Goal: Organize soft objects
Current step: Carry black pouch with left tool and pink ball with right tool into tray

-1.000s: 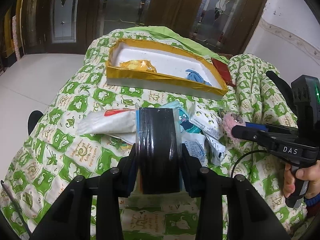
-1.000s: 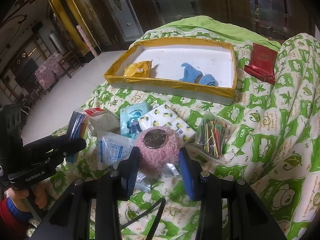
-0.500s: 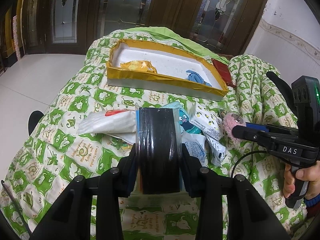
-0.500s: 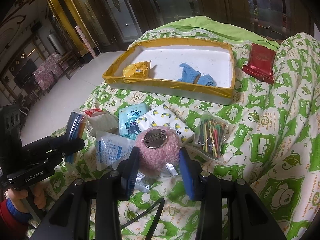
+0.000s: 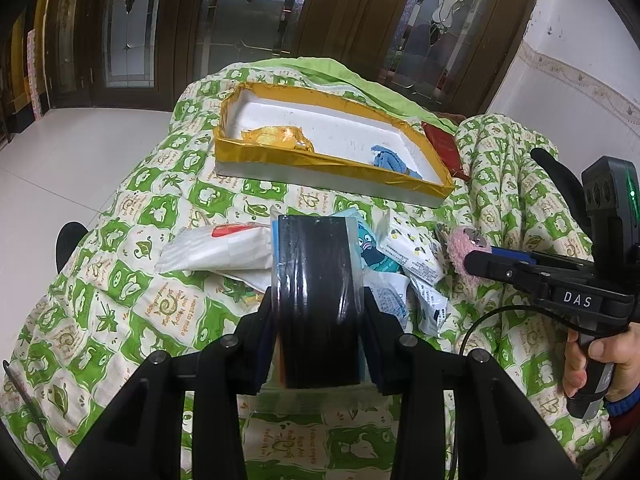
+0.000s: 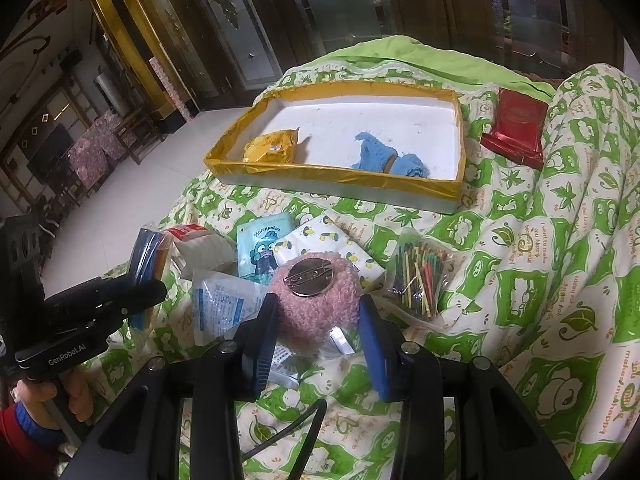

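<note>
Left claw [image 5: 318, 300] clamped on clear-wrapped black sheet pack [image 5: 316, 300]; right claw [image 6: 318, 332] grips fuzzy pink pin-back pompom [image 6: 314, 300]. Gold-rimmed white tray [image 6: 332, 172] at 12, "Hangyodon" packet [image 6: 260, 248] and toothpick bag [image 6: 418, 284] cluttering green quilt [image 6: 520, 280].

This is a room in a home. A soft quilt [image 6: 520, 240] with green leaf squares covers a bed or couch; I cannot tell which. Behind it stand tall dark wooden doors [image 5: 352, 20] with patterned glass. The floor [image 5: 60, 152] has pale shiny tiles. Off to the side are chairs [image 6: 132, 128] and a gold-framed cabinet [image 6: 116, 12].
</note>
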A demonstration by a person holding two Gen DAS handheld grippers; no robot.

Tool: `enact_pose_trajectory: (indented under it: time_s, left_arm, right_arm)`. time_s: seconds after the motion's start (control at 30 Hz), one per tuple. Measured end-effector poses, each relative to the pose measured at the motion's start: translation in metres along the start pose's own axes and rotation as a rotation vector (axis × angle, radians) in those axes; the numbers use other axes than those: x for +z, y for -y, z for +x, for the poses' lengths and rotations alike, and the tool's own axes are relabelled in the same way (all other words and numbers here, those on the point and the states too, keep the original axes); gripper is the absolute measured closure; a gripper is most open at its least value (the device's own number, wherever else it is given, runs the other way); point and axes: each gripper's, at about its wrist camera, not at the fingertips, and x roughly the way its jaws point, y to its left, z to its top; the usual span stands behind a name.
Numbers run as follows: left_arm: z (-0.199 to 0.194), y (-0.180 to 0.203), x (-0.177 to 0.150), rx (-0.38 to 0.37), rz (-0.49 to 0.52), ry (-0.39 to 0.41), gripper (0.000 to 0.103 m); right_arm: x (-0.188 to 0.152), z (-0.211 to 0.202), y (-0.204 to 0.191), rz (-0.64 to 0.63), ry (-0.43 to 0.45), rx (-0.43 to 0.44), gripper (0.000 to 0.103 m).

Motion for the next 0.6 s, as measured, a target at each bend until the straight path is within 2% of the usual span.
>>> enact_pose_trajectory:
  time_s: [0.6]
  left_arm:
    - [-0.0016,0.0045,0.0024,0.000,0.008,0.000,0.066]
  right_arm:
    - [0.0010,-0.0021,0.0026,0.012,0.011,0.001,0.061]
